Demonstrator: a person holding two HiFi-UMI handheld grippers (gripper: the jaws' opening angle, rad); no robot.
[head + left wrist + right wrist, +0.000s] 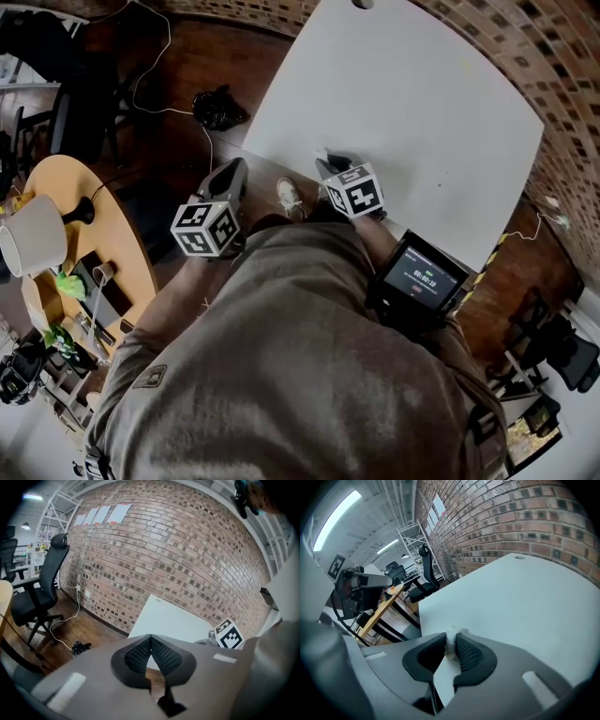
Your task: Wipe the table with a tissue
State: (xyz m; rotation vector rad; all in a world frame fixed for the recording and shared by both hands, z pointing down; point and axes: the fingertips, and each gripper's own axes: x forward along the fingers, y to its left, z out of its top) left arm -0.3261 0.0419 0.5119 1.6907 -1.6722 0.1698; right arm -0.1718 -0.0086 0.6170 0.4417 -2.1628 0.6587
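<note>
tissue [450, 649] clamped in right gripper [452, 639] at table [525, 597] edge

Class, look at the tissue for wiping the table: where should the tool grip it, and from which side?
Grip the tissue by its bunched middle, coming in over the table's near edge, as the right tool does. The crumpled wad pokes past the tips, so it is probably free to rub the surface.

We see a brick wall [187, 550] with pale sheets [101, 513] pinned high on it. A black office chair [40, 592] stands on the wooden floor [202, 61], near a white cable [77, 606] and a black bundle [218, 108]. A white-shaded lamp [33, 236] sits on a round wooden desk [56, 178].
</note>
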